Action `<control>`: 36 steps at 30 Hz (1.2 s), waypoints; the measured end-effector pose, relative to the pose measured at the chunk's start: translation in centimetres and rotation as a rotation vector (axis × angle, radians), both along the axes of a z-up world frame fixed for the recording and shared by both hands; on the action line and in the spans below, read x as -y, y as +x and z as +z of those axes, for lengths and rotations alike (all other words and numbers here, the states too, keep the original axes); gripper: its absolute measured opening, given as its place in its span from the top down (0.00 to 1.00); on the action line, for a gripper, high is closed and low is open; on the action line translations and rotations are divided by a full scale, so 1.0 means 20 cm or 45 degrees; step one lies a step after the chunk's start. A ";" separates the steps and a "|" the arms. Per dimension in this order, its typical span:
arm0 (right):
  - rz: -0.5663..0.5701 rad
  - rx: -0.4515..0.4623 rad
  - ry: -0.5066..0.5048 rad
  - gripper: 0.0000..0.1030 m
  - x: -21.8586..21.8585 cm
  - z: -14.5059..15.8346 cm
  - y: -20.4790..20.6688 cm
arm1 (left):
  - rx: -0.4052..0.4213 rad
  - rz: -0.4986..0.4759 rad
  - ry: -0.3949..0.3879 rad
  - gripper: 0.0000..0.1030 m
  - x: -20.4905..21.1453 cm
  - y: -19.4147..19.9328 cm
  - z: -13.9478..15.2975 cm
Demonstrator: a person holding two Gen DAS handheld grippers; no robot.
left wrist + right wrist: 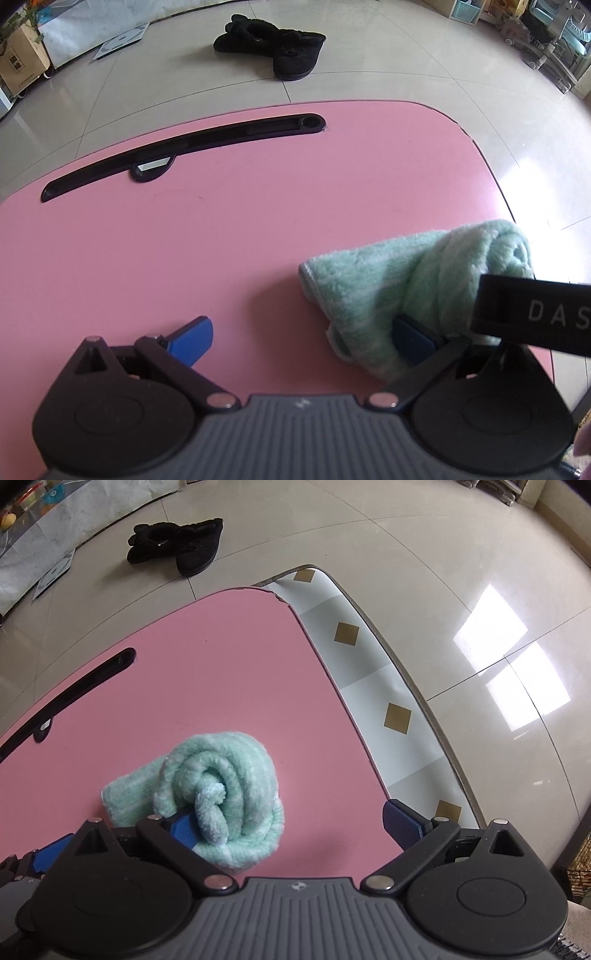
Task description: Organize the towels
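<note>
Right wrist view: the rolled towel (221, 805) lay on the pink table (229, 672), near its right edge. Your right gripper (295, 829) stood wide, unclamped, left pad touching the roll. Your left gripper (306, 339) was open beside it. Recommended: centre roll btwn pads, squeeze evenly w/o unrolling.

One rolled mint-green terry towel (221, 797) lies on one pink desk (184, 236), which has one long black slot (184, 147). Two black fuzzy slippers (269, 48) sit on the tiled floor (406, 74). Four tan diamond marks (398, 718) show on the pale mat (369, 672) beneath.
</note>
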State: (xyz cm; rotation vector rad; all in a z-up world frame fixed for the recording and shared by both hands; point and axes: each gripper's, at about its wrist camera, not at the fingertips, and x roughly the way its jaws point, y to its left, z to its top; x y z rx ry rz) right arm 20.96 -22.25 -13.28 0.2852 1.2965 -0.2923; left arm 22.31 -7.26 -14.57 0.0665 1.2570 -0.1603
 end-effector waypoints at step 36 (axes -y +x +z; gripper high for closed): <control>0.294 0.088 0.043 0.25 -0.49 -0.02 0.11 | -0.002 0.105 0.051 0.00 -0.42 -0.04 0.01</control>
